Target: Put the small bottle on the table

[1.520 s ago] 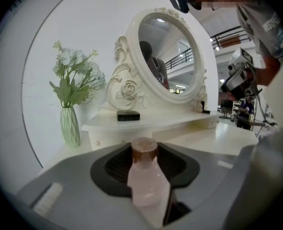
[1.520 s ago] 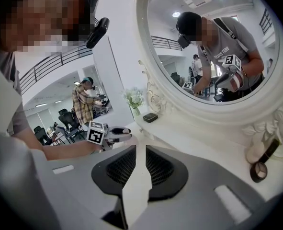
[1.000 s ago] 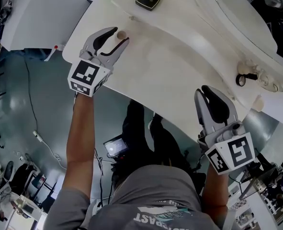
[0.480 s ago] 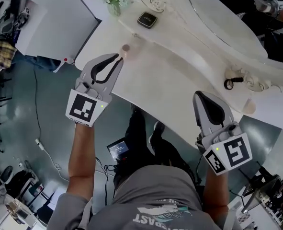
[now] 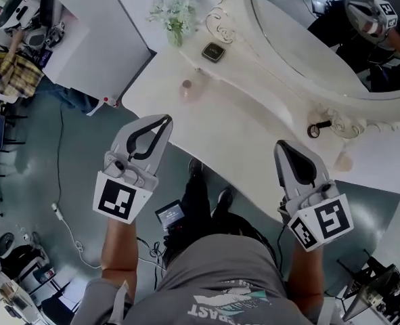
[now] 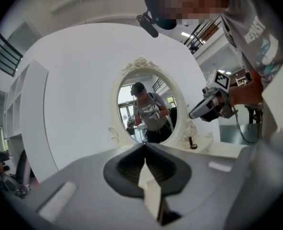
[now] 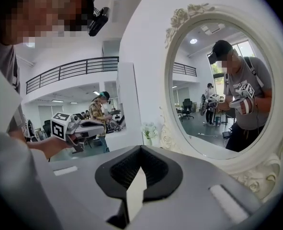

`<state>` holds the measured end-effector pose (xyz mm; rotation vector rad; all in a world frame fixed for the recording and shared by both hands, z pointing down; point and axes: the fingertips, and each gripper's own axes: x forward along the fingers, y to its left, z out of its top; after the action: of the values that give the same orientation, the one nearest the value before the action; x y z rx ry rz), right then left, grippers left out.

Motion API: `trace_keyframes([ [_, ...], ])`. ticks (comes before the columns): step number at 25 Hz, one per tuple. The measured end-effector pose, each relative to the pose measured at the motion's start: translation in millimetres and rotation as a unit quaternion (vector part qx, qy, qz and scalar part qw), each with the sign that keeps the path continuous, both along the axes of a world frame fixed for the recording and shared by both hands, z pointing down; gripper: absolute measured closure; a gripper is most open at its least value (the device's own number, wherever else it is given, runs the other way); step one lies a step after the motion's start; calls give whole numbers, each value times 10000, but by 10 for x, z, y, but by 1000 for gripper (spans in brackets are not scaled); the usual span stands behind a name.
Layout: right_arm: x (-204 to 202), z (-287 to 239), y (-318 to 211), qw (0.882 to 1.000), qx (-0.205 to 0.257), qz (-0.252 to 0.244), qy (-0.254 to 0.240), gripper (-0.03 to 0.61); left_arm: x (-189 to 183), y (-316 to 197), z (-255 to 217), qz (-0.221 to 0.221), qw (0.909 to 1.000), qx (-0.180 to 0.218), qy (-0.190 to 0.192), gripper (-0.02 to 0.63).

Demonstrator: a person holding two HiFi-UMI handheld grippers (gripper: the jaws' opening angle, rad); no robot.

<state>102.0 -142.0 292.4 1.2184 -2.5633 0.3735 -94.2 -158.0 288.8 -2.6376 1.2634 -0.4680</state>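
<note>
Observed small bottle [image 5: 186, 87] standing on table [image 5: 254, 131], well apart from both tools; noted left tool [image 5: 164, 119] and right tool [image 5: 285, 145] closed tight, nothing between jaws

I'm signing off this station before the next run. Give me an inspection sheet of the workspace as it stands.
Surface: white vanity table, bare across the middle, oval mirror at its back.
Job's things: small bottle stands on the table near its left end; neither gripper touches it.
Clutter: black square case, flower vase, small black item by the mirror's base.
Grippers: left gripper shut, empty, at the table's front edge; right gripper shut, empty, at the front edge.
Cables: white cable on the floor.
Surroundings: grey floor; a person in a plaid shirt at far left.
</note>
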Motion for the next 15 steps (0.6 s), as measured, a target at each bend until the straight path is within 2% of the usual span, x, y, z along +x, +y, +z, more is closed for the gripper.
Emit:
trace_keyframes([
  [4, 54, -201, 132, 9997, 207, -50, 94, 578, 17, 311, -310, -1, 9997, 216, -141, 611],
  [11, 129, -500, 413, 9987, 484, -142, 88, 578, -4, 816, -715, -198, 9990, 236, 335, 611],
  [15, 155, -639, 559, 9979, 611, -185, 56, 578, 22, 1041, -846, -194, 9987, 335, 335, 611],
])
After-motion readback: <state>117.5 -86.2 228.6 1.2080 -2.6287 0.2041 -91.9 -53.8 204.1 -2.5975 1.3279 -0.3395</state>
